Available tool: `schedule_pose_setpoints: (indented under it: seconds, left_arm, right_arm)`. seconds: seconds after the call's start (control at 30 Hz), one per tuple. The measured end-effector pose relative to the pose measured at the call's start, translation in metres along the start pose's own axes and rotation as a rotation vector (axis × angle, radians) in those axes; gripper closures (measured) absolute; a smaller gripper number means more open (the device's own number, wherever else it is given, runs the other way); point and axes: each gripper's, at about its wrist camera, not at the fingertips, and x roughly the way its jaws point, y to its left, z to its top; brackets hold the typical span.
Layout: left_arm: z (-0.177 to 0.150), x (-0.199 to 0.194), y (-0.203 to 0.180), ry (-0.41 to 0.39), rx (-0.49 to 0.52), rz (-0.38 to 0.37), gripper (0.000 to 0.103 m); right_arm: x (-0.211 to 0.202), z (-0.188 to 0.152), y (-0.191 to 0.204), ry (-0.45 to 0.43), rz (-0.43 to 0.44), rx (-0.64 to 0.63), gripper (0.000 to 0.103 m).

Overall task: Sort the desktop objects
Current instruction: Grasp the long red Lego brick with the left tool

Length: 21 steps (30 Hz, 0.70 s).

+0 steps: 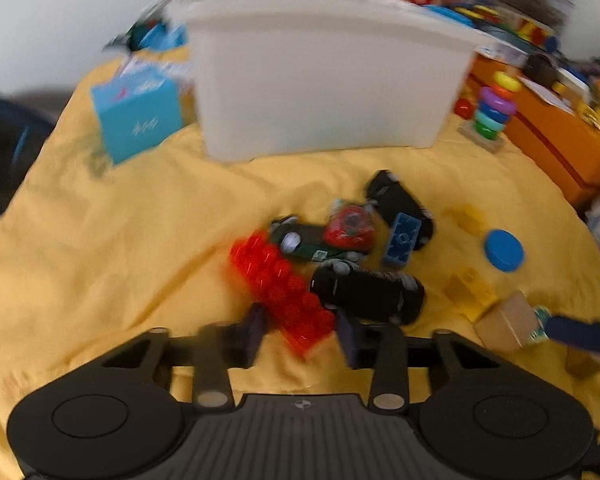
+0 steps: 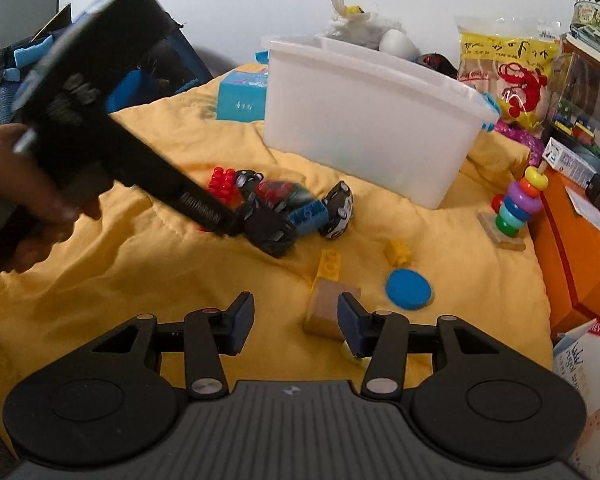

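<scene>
A pile of toys lies on the yellow cloth (image 1: 120, 240): a red studded brick (image 1: 280, 288), a black toy car (image 1: 368, 292), a blue brick (image 1: 400, 240) and a second black car (image 1: 400, 204). My left gripper (image 1: 300, 332) is open, its fingers on either side of the red brick's near end. In the right wrist view it (image 2: 236, 220) reaches into the pile. My right gripper (image 2: 296, 320) is open and empty, its right finger next to a cardboard block (image 2: 328, 308). A white bin (image 2: 372, 120) stands behind the pile.
A blue disc (image 2: 408, 290), yellow bricks (image 2: 328, 262) and a ring-stacker toy (image 2: 516, 208) lie to the right. An orange box (image 2: 580, 248) borders the right side. A light blue box (image 1: 136, 116) stands left of the bin. Snack bags and books are behind.
</scene>
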Motion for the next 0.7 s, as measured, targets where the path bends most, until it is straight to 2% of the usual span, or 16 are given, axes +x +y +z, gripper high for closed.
schedule_pose_setpoints:
  seconds: [0.13,0.33,0.5,0.7]
  left_arm:
    - [-0.004,-0.009,0.007,0.001,0.007,-0.018,0.072]
    - [-0.032,-0.056,0.012,0.005,0.025,-0.102,0.073]
    - [-0.058,-0.076,0.001,0.042,0.027,-0.173,0.074]
    - [-0.075,-0.073,-0.011,0.054,0.099,-0.168,0.074]
  right_arm:
    - [-0.002,-0.001,-0.001,0.0,-0.001,0.005,0.053]
    - [-0.004,0.003,-0.001,-0.015,0.001,0.006,0.052]
    - [-0.003,0.006,0.003,-0.027,0.011,-0.009,0.052]
    - [-0.002,0.011,0.009,-0.04,0.028,-0.032,0.052]
